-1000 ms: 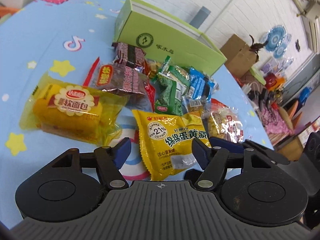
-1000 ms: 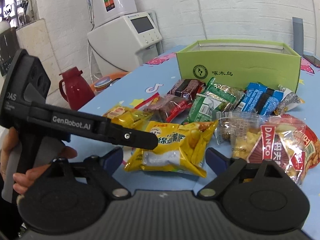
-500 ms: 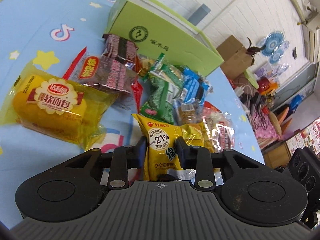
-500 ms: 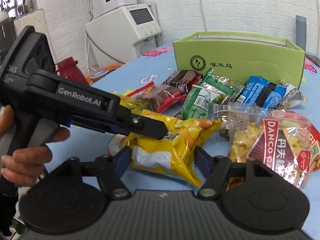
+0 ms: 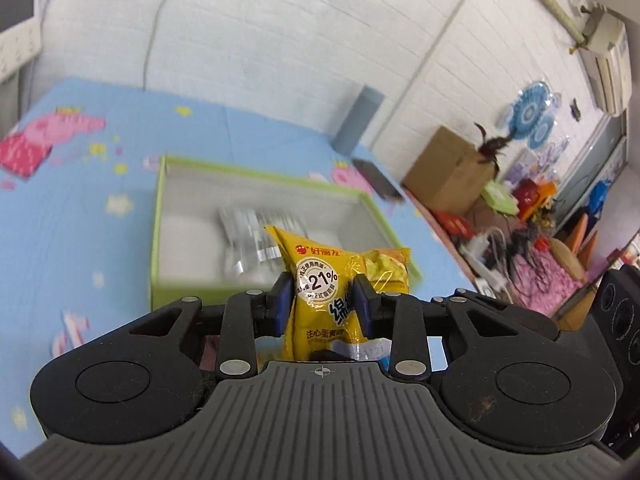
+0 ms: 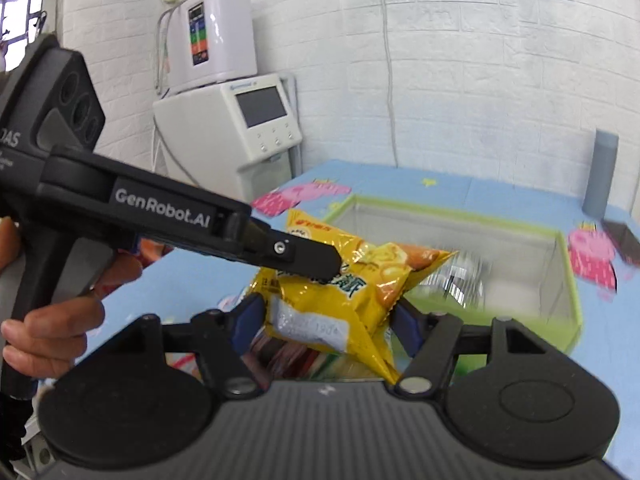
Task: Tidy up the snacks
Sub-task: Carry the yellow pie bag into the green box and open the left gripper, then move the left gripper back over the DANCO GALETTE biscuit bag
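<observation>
A yellow snack packet [image 5: 320,292] with a white round label is being shown against a green box [image 5: 157,216], white inside, on a blue cartoon-patterned desk [image 5: 80,184].

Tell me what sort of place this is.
Probably a lived-in home or small workroom, not a lab: a cartoon-print blue tablecloth, a white water dispenser against a whitewashed brick wall, and a cluttered corner with a cardboard box.
</observation>
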